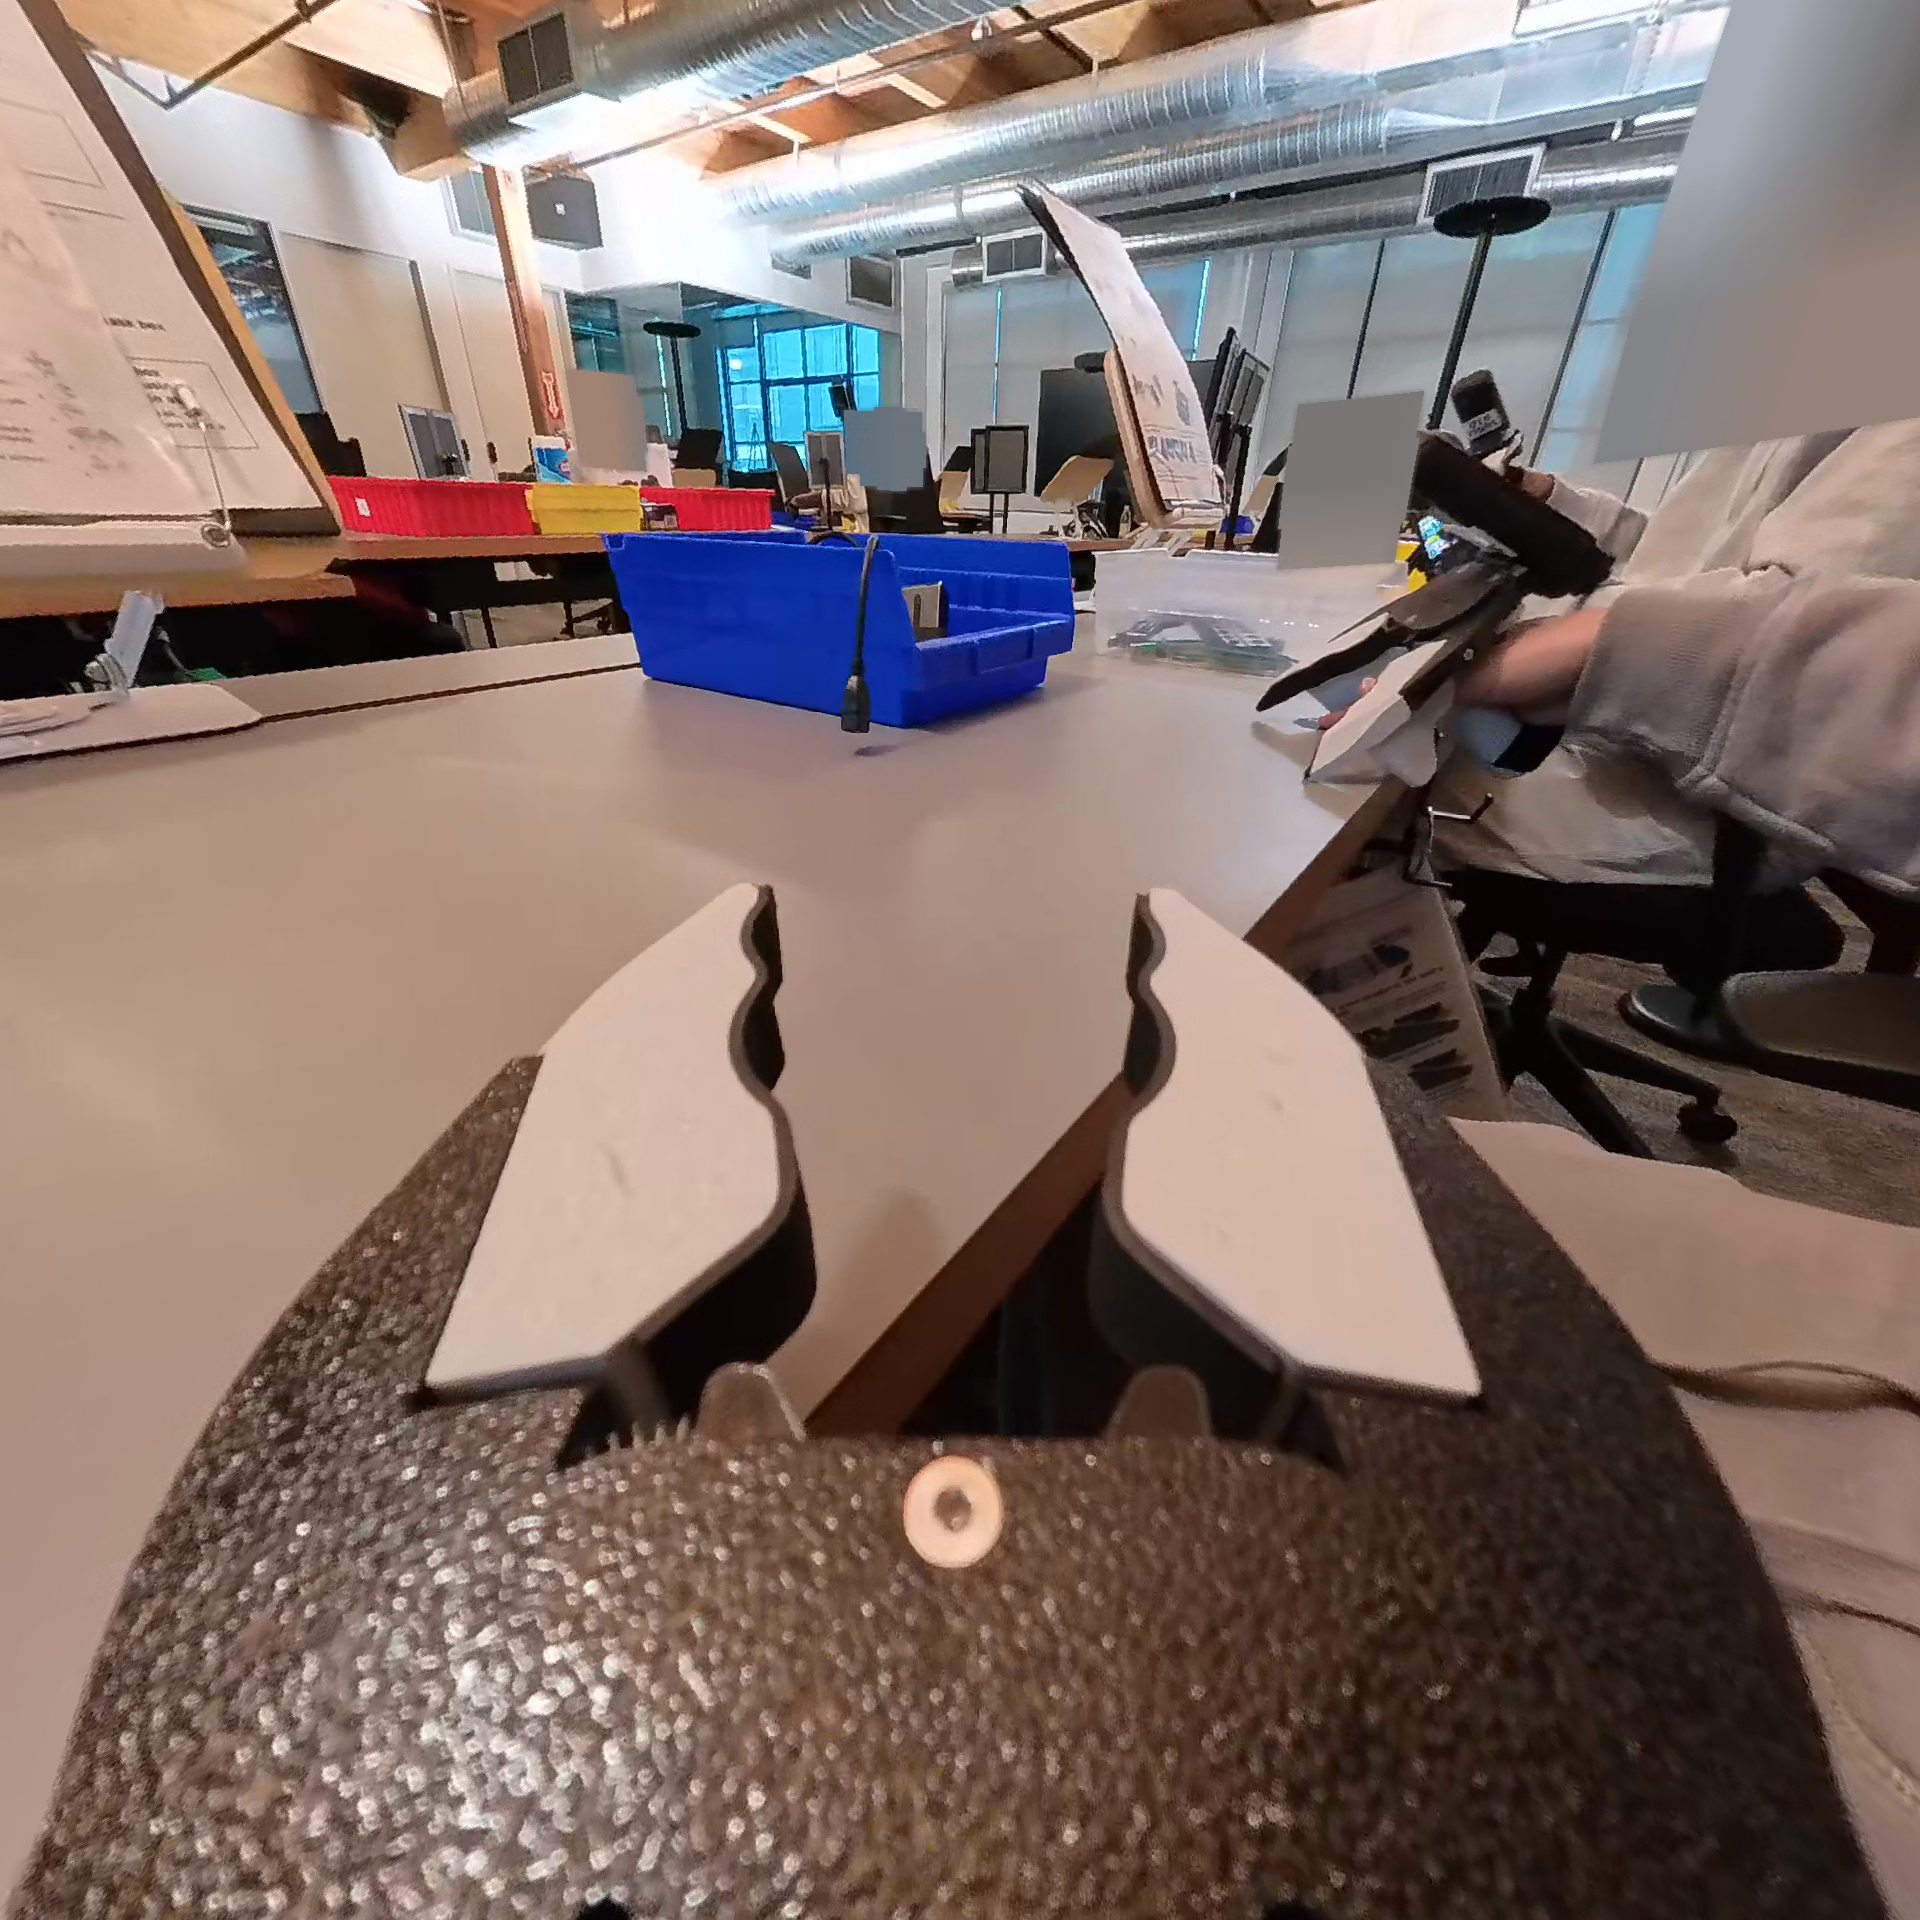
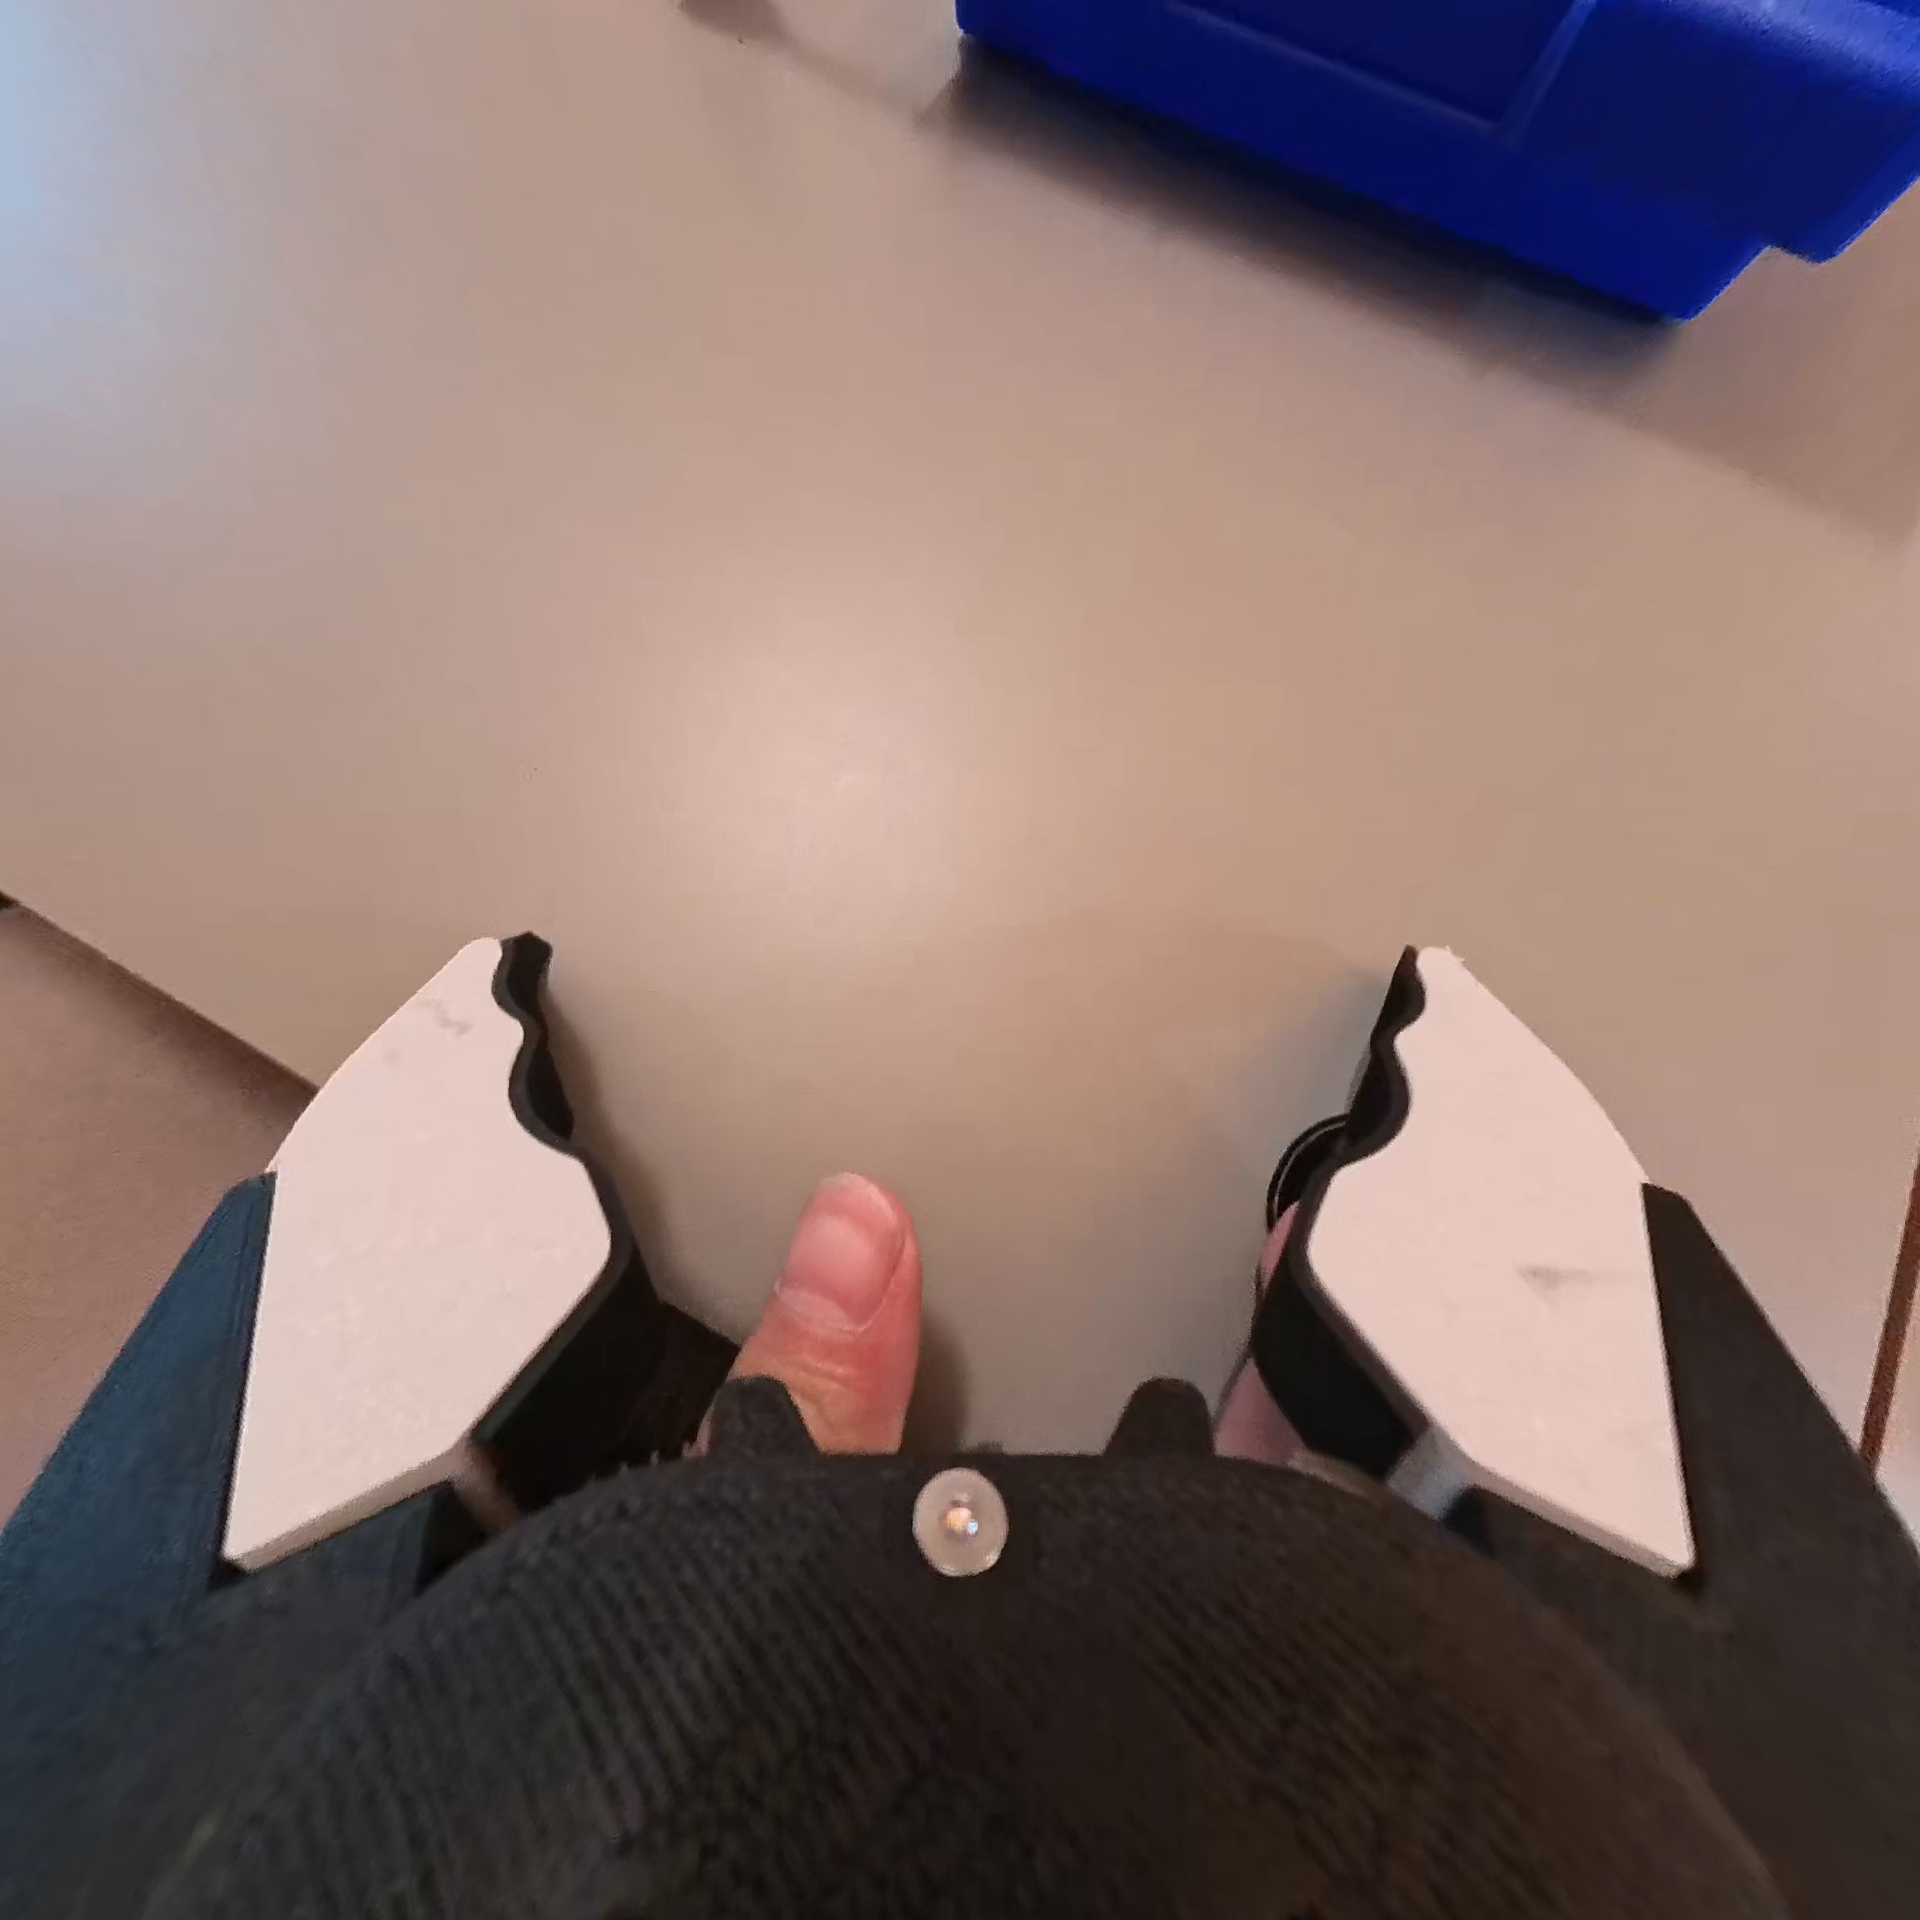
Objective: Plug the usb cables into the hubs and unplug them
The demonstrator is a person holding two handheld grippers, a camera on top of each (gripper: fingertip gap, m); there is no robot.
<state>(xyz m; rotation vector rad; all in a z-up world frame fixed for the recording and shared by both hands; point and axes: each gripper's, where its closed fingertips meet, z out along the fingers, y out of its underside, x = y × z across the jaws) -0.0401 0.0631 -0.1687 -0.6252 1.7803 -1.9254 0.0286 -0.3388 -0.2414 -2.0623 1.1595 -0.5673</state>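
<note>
A blue plastic bin (image 1: 831, 623) stands on the grey table (image 1: 416, 883) at the far middle. A black usb cable (image 1: 860, 644) hangs over its front wall, its plug end just above the table. No hub shows clearly. My left gripper (image 1: 954, 920) is open and empty, low over the table's near right edge. My right gripper (image 2: 971, 961) is wide open and empty above bare table, with the bin's corner (image 2: 1455, 156) ahead to the right. It also shows in the left wrist view (image 1: 1320, 717), held by a hand at the table's right edge.
A clear tub (image 1: 1195, 603) with small parts stands right of the bin. A board with papers (image 1: 114, 364) leans at the far left. Red and yellow bins (image 1: 499, 504) sit on a table behind. An office chair (image 1: 1621, 935) and a person's sleeve (image 1: 1745, 665) are at the right.
</note>
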